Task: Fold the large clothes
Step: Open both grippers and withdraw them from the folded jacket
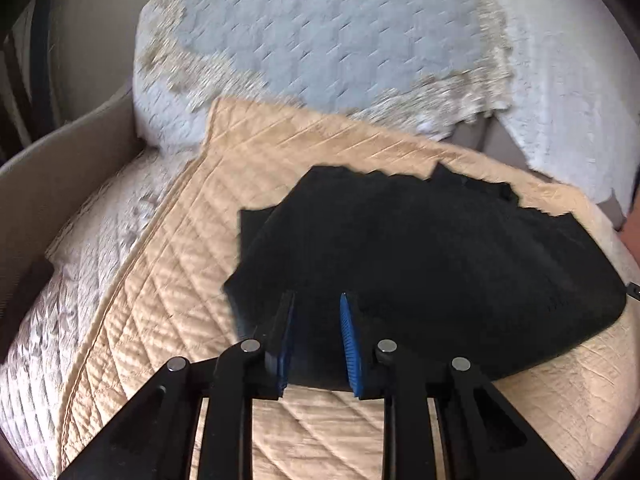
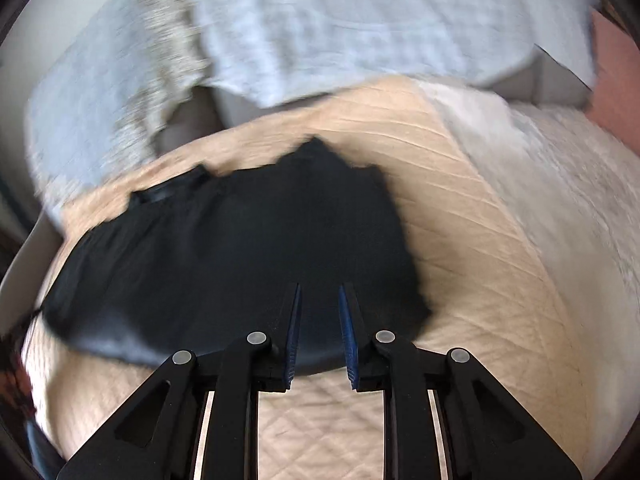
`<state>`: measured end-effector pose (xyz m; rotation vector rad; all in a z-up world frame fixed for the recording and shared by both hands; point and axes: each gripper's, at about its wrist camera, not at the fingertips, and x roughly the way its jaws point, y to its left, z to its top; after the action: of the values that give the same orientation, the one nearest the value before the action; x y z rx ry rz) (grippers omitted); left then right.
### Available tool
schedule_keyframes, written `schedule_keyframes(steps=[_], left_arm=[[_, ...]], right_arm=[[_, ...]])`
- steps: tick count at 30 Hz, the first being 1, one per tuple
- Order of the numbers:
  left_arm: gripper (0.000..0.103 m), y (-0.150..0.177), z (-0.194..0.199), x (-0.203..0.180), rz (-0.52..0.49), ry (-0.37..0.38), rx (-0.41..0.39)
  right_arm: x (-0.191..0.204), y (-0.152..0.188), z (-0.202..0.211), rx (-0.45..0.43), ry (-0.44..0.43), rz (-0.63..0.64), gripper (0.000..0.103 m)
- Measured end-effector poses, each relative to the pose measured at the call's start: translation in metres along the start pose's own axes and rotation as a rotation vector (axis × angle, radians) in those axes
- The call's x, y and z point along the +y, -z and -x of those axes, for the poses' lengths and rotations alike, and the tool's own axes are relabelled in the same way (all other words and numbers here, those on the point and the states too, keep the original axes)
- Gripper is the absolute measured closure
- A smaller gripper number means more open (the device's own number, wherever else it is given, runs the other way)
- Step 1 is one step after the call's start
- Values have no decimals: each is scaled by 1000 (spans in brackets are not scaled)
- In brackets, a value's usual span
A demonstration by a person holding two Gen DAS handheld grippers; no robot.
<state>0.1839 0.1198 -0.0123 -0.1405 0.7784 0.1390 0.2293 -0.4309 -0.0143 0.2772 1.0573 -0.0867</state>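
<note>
A black garment lies bunched on a beige quilted cover. Its near edge is a rounded fold that runs into the jaws of both grippers. My left gripper sits at the garment's near left part, its blue pads a little apart with black cloth filling the gap. In the right wrist view the same garment spreads to the left on the beige cover. My right gripper holds the near right part in the same way, cloth between its pads.
A pale blue-white textured blanket with a fuzzy tan border lies beyond the beige cover, also seen as the blanket. White quilted bedding flanks the cover. A tan wall or box side stands at the left. A reddish surface shows far right.
</note>
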Motion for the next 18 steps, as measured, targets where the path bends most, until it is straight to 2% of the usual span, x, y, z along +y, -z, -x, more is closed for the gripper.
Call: schedule_keyframes(steps=[3, 4, 8, 10, 12, 15, 18], left_arm=[[78, 8, -18, 25, 66, -32, 37], [68, 10, -21, 30, 79, -51, 42], [60, 11, -20, 44, 161, -24, 62], [61, 11, -9, 40, 150, -40, 58], [61, 15, 9, 36, 143, -19, 41], [60, 32, 35, 37, 185, 39, 30], [57, 56, 43, 30, 206, 96, 75]], right_arm=[[-25, 2, -22, 66, 2, -60, 86], [-28, 4, -28, 81, -3, -65, 86], [-21, 0, -23, 72, 6, -69, 83], [-11, -1, -6, 53, 2, -67, 75], [-10, 7, 10, 32, -41, -85, 43], [-18, 31, 30, 34, -119, -166, 41], [-24, 64, 23, 119, -201, -264, 41]])
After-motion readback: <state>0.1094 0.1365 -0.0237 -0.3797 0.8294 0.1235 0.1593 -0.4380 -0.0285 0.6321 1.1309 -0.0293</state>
